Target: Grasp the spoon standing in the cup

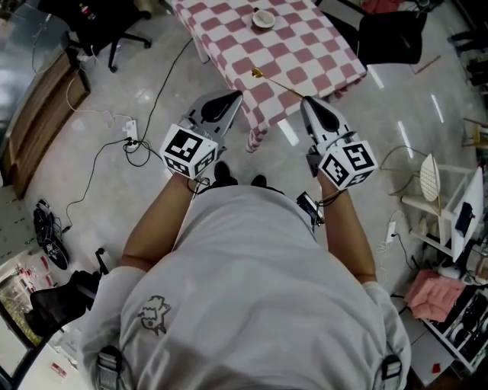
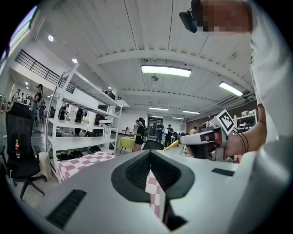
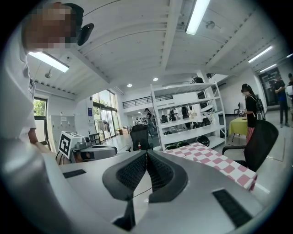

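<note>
A white cup (image 1: 263, 18) stands far back on the red-checked table (image 1: 305, 53); what it holds is too small to make out. A thin gold spoon (image 1: 274, 82) shows over the table's near corner, its handle end beside the tip of my right gripper (image 1: 307, 103). Whether it is held cannot be told. In the right gripper view the jaws (image 3: 146, 153) meet with nothing visible between them. My left gripper (image 1: 229, 97) is shut and empty by the table's corner, with checked cloth showing past its jaws (image 2: 150, 154).
The person stands at the table's corner, both grippers held at waist height. Black office chairs (image 1: 389, 34) (image 1: 99, 30) flank the table. Cables and a power strip (image 1: 130, 141) lie on the floor at left. A white shelf rack (image 1: 450, 206) stands at right.
</note>
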